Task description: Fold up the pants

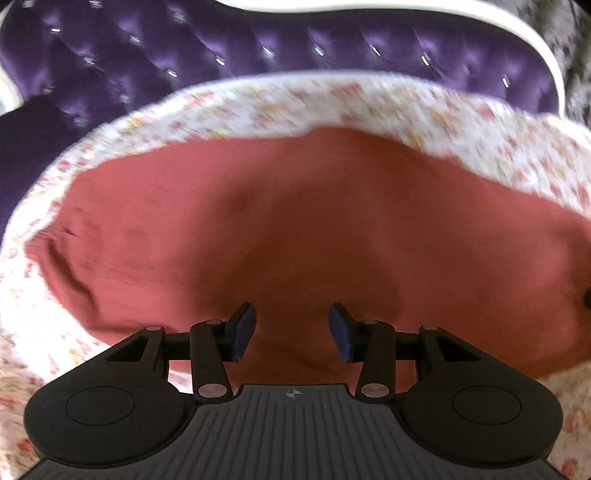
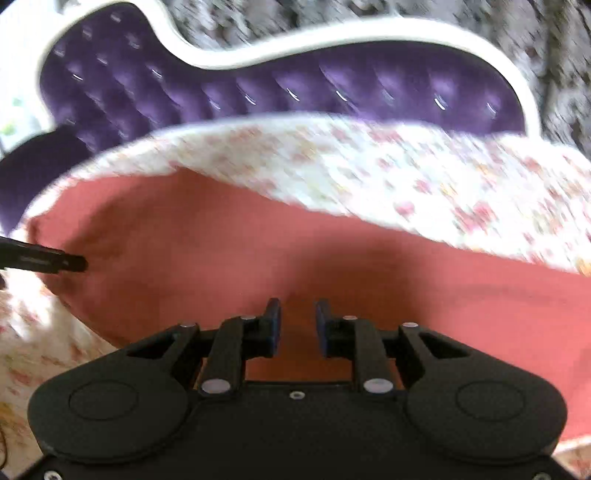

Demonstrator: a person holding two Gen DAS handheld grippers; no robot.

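Lying spread across a bed covered by a floral sheet (image 1: 461, 122), the salmon-red pants (image 1: 288, 229) are seen from both wrist views, with the cloth reaching from near the sheet's left edge well over toward its right edge, while a band of bare sheet is left between the pants and the headboard end. A ribbed cuff or waistband (image 1: 38, 245) is made out at the left end of the garment in the left wrist view, though which of the two it is cannot be told through the blur. The left gripper (image 1: 291, 330) is held above the near part of the pants with its blue-padded jaws parted and nothing between them; whether the pads touch the cloth cannot be told. The right gripper (image 2: 297, 328) is likewise held over the near edge of the cloth, its jaws set apart by a narrower gap, with only red fabric seen between them and nothing grasped. In the right wrist view the dark tip of the left gripper is seen at the left end of the pants. No readable writing or brand is shown; only a small compass-like mark (image 1: 293, 393) is printed on the ribbed body of the left gripper. Behind the sheet a tufted purple headboard (image 2: 280, 85) with a curved white frame (image 2: 332, 31) is seen, and beyond it a grey mottled wall (image 2: 406, 14), much blurred.
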